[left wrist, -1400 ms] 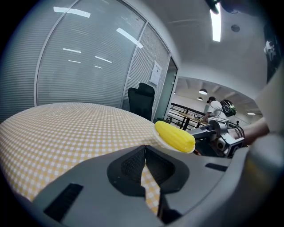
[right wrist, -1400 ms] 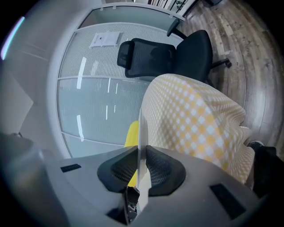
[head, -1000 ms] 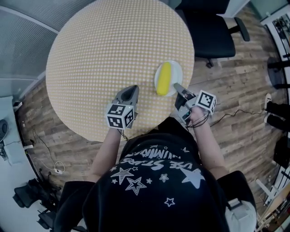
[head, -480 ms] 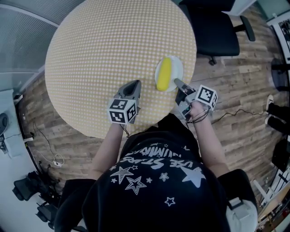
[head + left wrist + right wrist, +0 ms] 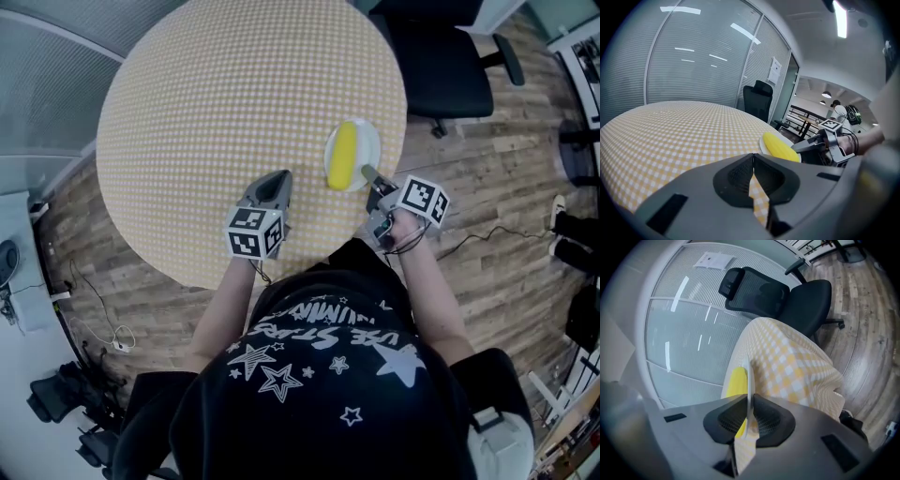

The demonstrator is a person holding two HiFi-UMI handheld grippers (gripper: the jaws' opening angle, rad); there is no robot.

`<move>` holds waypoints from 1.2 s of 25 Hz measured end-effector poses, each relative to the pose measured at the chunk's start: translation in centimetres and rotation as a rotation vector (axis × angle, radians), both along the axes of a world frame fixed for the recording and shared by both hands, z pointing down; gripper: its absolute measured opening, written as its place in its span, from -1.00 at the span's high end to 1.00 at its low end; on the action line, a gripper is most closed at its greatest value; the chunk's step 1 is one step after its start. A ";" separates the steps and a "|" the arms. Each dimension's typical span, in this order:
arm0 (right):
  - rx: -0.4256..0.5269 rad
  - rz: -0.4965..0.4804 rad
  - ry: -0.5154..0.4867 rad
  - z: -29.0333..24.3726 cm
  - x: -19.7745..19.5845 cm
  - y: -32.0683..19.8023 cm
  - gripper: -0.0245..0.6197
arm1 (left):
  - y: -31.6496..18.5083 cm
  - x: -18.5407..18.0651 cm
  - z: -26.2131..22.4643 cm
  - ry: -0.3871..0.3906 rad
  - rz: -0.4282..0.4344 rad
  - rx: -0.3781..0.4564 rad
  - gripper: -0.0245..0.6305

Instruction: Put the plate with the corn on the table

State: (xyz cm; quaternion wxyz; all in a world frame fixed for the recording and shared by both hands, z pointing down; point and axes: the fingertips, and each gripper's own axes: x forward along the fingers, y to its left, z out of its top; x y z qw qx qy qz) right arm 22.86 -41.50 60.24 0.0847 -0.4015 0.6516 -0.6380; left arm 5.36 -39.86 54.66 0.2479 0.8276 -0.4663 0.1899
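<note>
A white plate carrying a yellow corn cob sits low over the right edge of the round table, which has a yellow-checked cloth. My right gripper is shut on the plate's near rim. In the right gripper view the rim runs edge-on between the pads, with the corn to its left. I cannot tell whether the plate touches the cloth. My left gripper hovers over the table left of the plate, shut with nothing in it. From there I see the corn and the right gripper.
A black office chair stands just beyond the table's far right side, also seen as the chair. Wood floor lies right of the table, with a cable on it. Glass walls with blinds stand behind the table.
My right gripper has sunk a little with the plate, bringing it closer to the cloth and rolling slightly. The left gripper has stayed where it was.
</note>
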 end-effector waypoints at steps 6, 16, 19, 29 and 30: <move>0.003 -0.003 0.108 0.3 -0.1 0.0 0.79 | 0.5 -0.5 0.1 0.003 0.007 0.006 0.90; 0.049 -0.051 0.312 0.3 -1.1 0.4 0.54 | 2.6 -1.8 -0.5 0.002 0.037 0.015 0.90; 0.059 -0.056 0.348 0.3 -1.1 0.4 0.54 | 3.2 -2.3 -0.6 0.004 0.045 0.013 0.90; 0.067 0.013 0.498 0.3 -0.4 1.5 0.46 | 4.4 -3.3 -1.2 0.021 0.093 0.036 0.90; 0.068 0.024 0.501 0.3 -0.3 1.9 0.46 | 4.5 -3.4 -1.3 0.027 0.100 0.038 0.90</move>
